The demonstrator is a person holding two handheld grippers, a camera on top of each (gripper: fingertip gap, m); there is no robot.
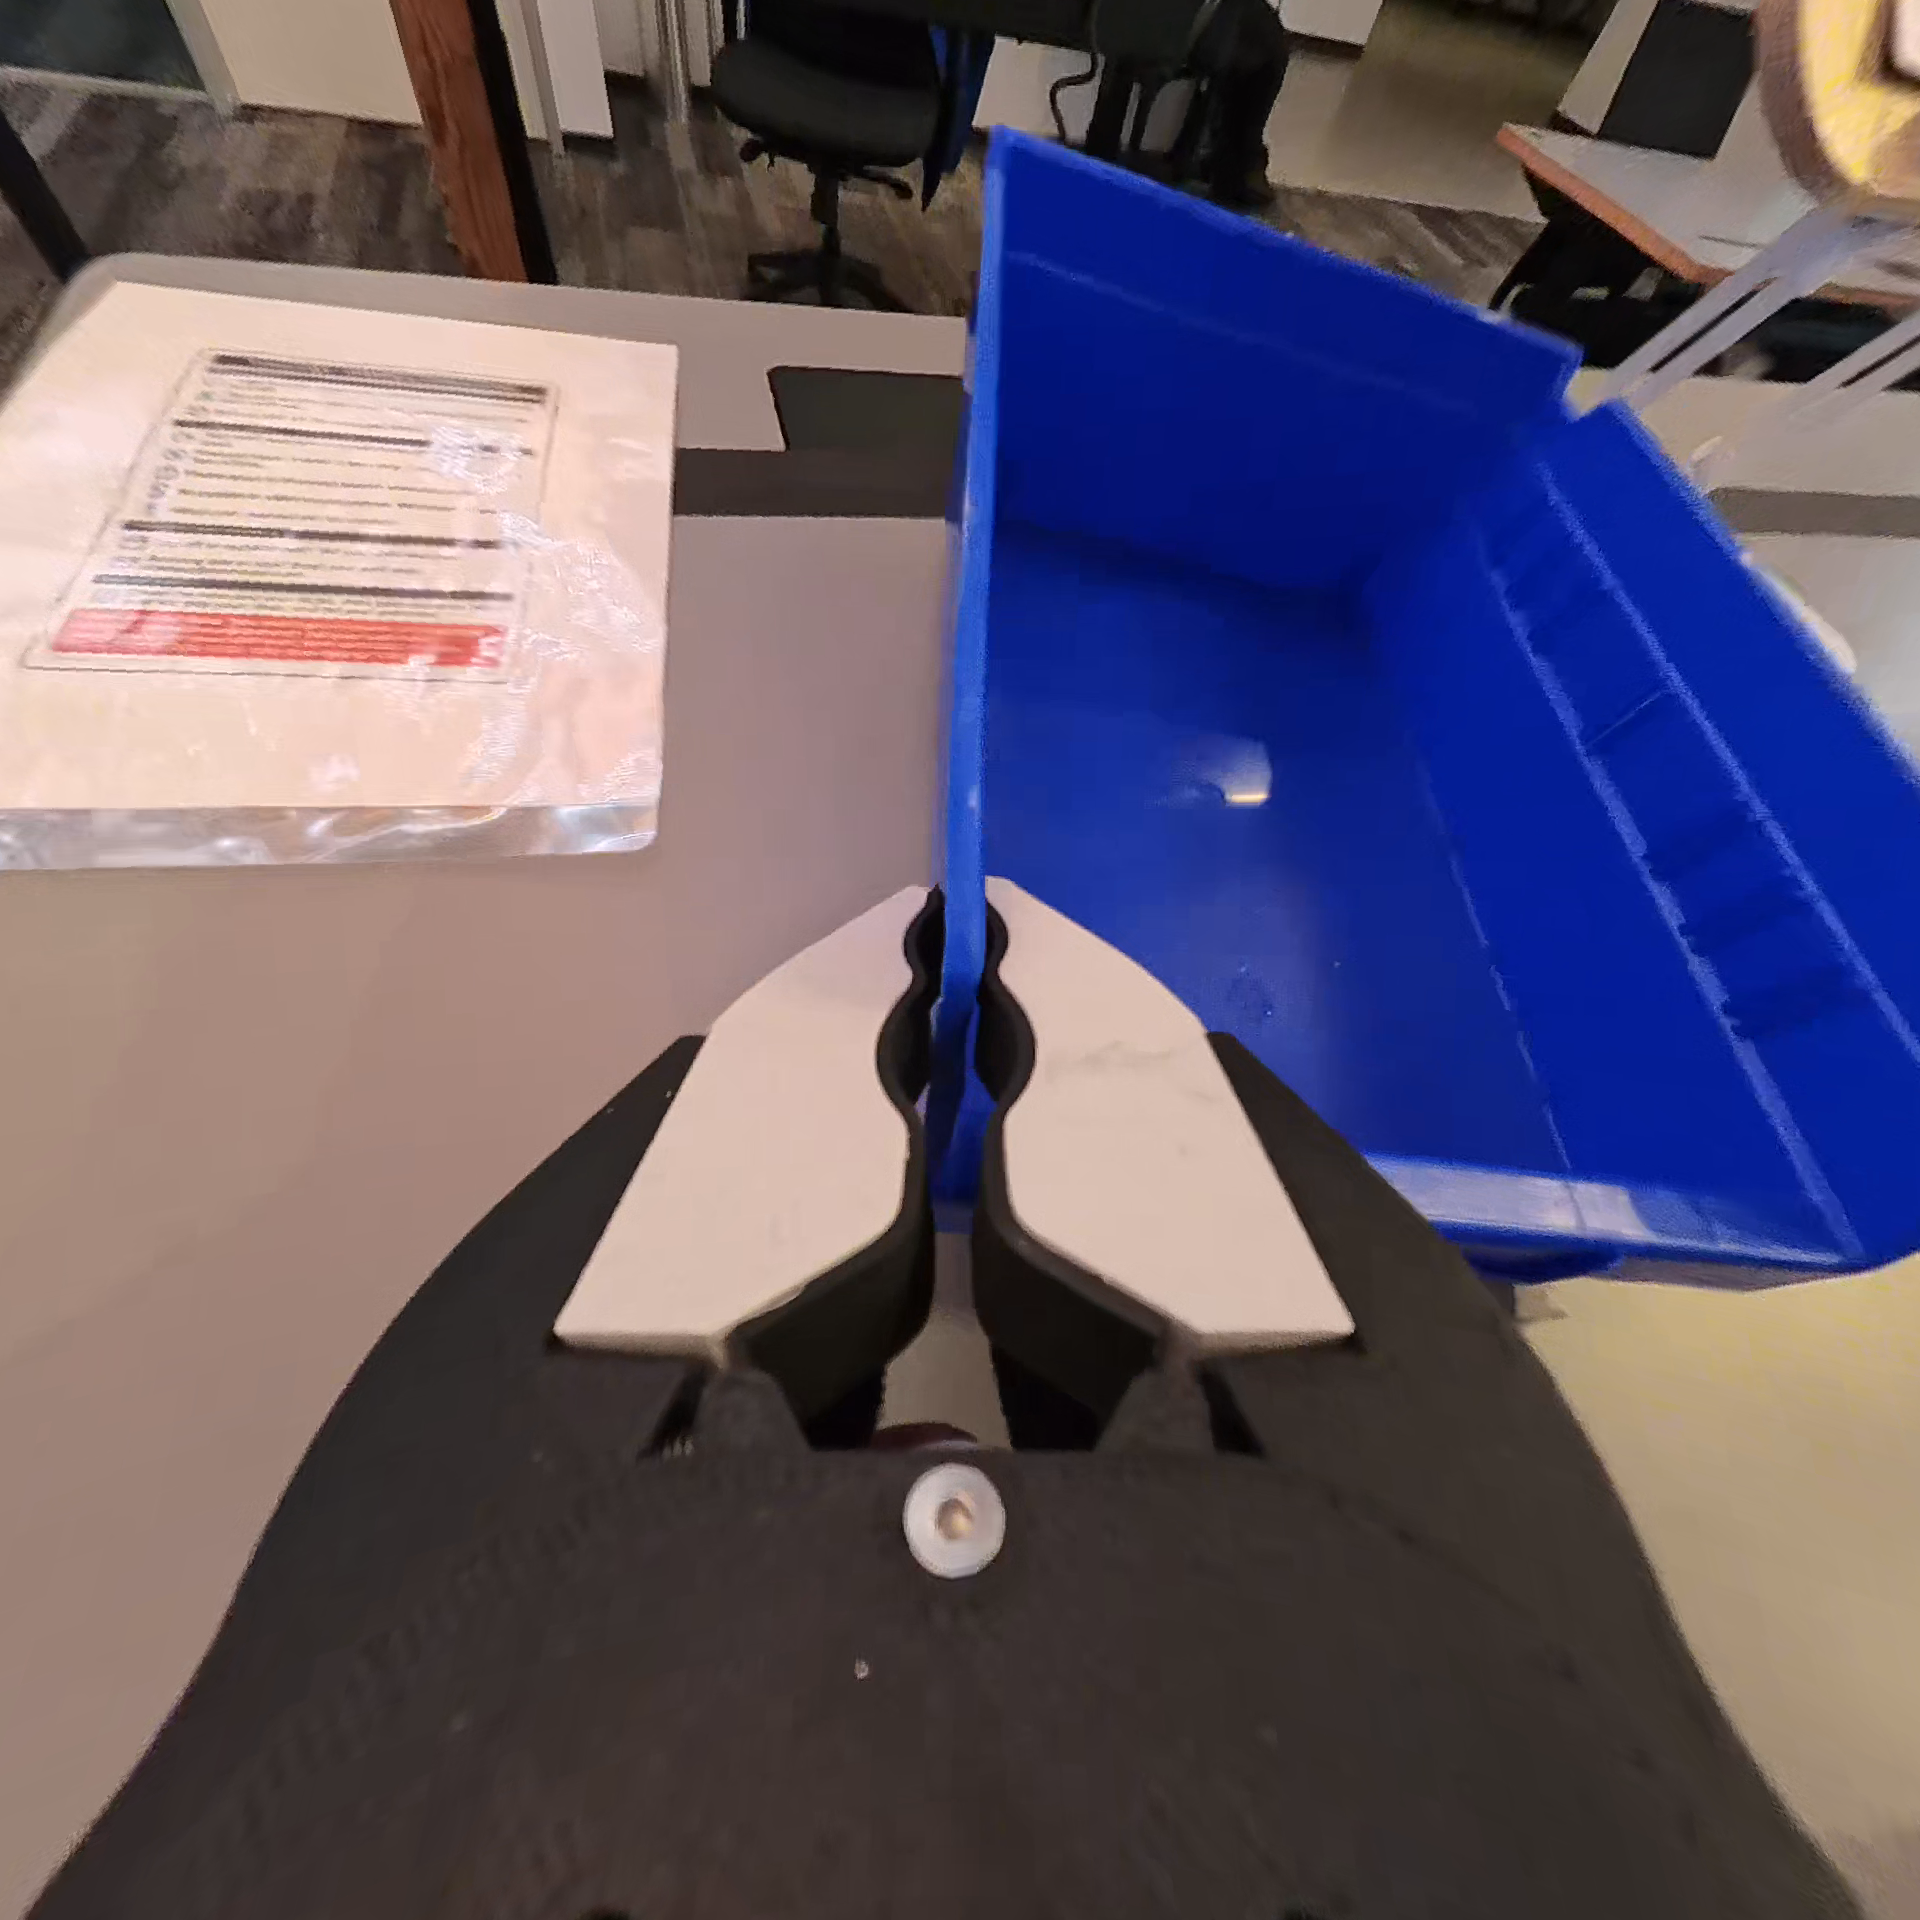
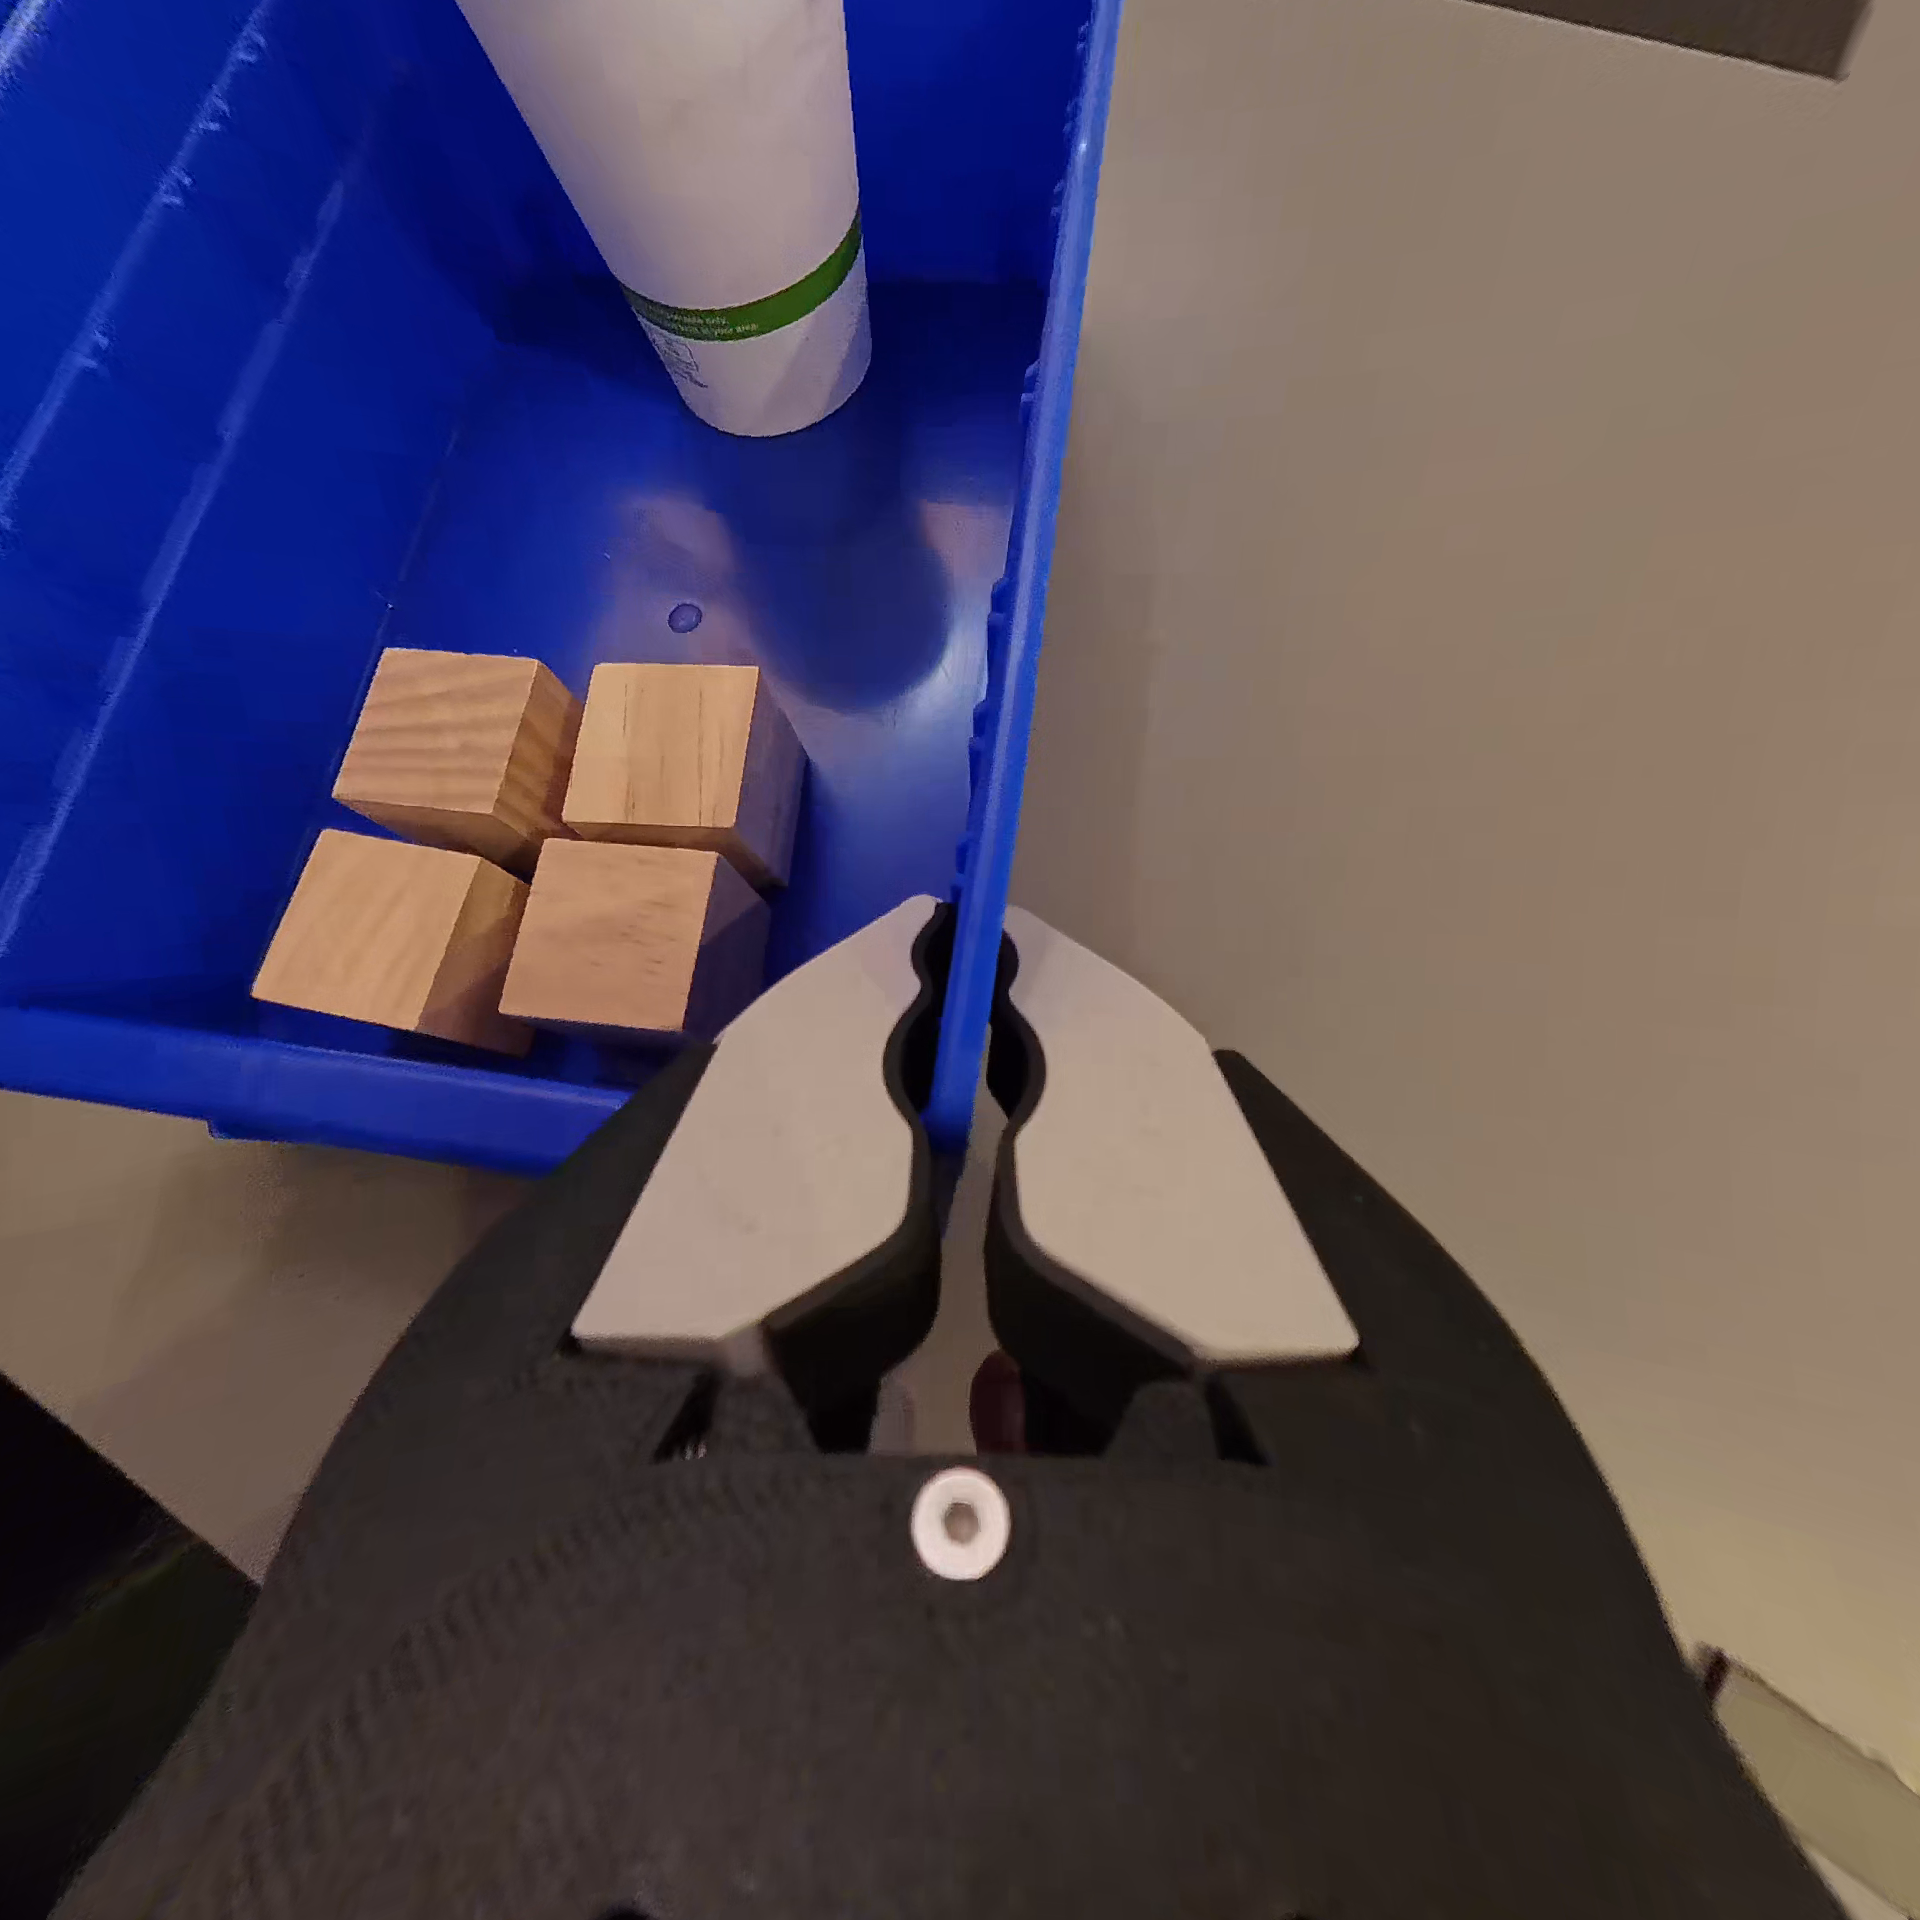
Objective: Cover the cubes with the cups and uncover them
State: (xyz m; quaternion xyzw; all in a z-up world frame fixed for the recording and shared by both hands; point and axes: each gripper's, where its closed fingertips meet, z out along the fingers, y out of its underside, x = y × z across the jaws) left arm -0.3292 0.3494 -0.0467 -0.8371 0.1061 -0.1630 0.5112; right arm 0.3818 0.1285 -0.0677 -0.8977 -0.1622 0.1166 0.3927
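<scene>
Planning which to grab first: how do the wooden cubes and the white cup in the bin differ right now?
The wooden cubes number four, clustered at the near end of the blue bin; the white cup appears to be a single cup, farther back. The cubes are tan, boxy and low; the cup is tall, round, with a green band. Both rest on the bin floor, uncovered and untouched.

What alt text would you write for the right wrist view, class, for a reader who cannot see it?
The right gripper is clamped on a blue bin's side wall. Inside lie four wooden cubes clustered together and a white paper cup stack on the floor beyond.
</scene>
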